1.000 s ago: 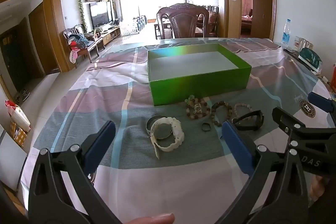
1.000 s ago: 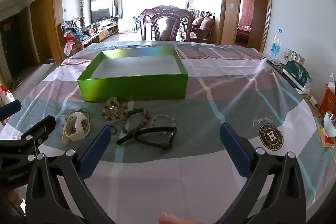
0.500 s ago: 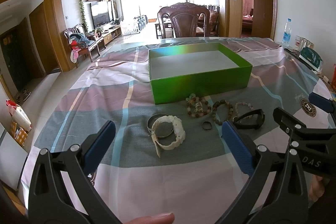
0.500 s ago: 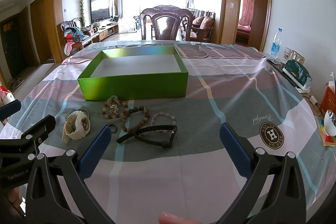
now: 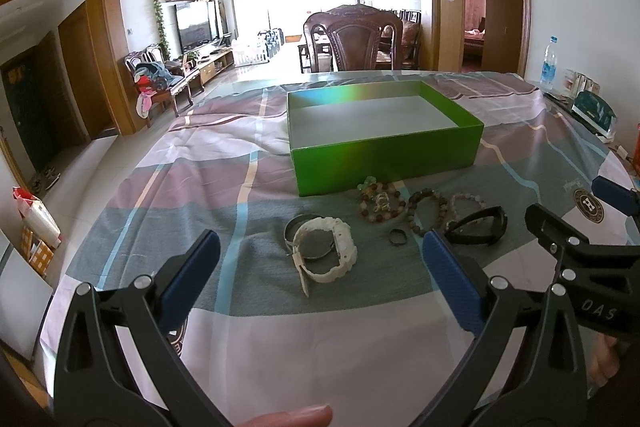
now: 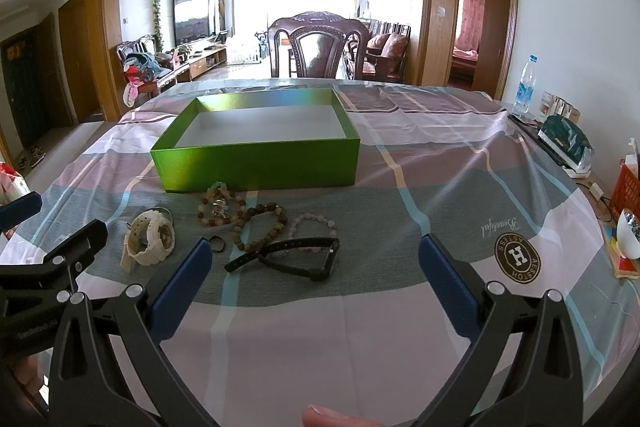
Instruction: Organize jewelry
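Observation:
An open green box (image 5: 384, 155) (image 6: 256, 163) stands empty on the checked tablecloth. In front of it lie a white watch (image 5: 326, 253) (image 6: 150, 237) over a metal bangle (image 5: 298, 223), a small dark ring (image 5: 398, 237) (image 6: 217, 243), three bead bracelets (image 5: 380, 203) (image 6: 218, 207) and a black band (image 5: 478, 227) (image 6: 298, 255). My left gripper (image 5: 320, 267) is open above the cloth, just short of the white watch. My right gripper (image 6: 312, 267) is open near the black band. Each gripper shows at the edge of the other's view.
A dark wooden chair (image 5: 354, 41) stands behind the table's far edge. A water bottle (image 6: 525, 85), a teal box (image 6: 566, 143), a red basket (image 6: 626, 187) and a white bowl (image 6: 628, 233) sit along the right side. A round H logo (image 6: 518, 255) marks the cloth.
Both grippers have barely moved; the views have shifted only slightly. Nothing was picked up or displaced.

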`<state>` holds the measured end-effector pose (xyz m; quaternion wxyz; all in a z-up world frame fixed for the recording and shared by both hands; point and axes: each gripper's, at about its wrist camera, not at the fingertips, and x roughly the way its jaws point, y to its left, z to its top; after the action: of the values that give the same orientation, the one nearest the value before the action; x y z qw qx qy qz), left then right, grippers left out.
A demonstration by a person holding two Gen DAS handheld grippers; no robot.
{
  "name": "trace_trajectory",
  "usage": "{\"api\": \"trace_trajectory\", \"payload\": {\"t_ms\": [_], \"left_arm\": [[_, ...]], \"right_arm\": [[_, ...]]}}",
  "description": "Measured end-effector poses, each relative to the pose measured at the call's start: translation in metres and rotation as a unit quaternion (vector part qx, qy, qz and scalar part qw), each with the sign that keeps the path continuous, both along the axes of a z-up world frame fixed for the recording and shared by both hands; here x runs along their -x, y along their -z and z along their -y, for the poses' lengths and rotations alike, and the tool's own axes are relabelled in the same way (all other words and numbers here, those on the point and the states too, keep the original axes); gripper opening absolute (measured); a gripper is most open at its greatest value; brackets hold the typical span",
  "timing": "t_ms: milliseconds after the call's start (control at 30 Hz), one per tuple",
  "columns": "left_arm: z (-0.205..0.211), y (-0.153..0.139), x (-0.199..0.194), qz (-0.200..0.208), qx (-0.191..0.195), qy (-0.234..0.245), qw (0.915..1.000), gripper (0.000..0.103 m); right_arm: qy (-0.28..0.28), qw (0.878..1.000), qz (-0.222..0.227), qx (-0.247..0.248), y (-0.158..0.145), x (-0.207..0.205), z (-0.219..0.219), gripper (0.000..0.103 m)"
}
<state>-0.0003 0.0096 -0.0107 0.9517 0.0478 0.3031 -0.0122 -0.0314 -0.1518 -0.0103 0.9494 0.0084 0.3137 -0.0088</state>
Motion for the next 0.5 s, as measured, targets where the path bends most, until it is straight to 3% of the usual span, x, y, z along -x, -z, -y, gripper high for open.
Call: {"api": "trace_trajectory", "payload": {"t_ms": [500], "left_arm": [[-0.0010, -0.0010, 0.0017, -0.002, -0.002, -0.003, 1.0000, 0.100]], "right_arm": [[0.001, 1.000, -0.002, 0.000, 0.0018, -0.0007, -0.0030, 0.101]]}}
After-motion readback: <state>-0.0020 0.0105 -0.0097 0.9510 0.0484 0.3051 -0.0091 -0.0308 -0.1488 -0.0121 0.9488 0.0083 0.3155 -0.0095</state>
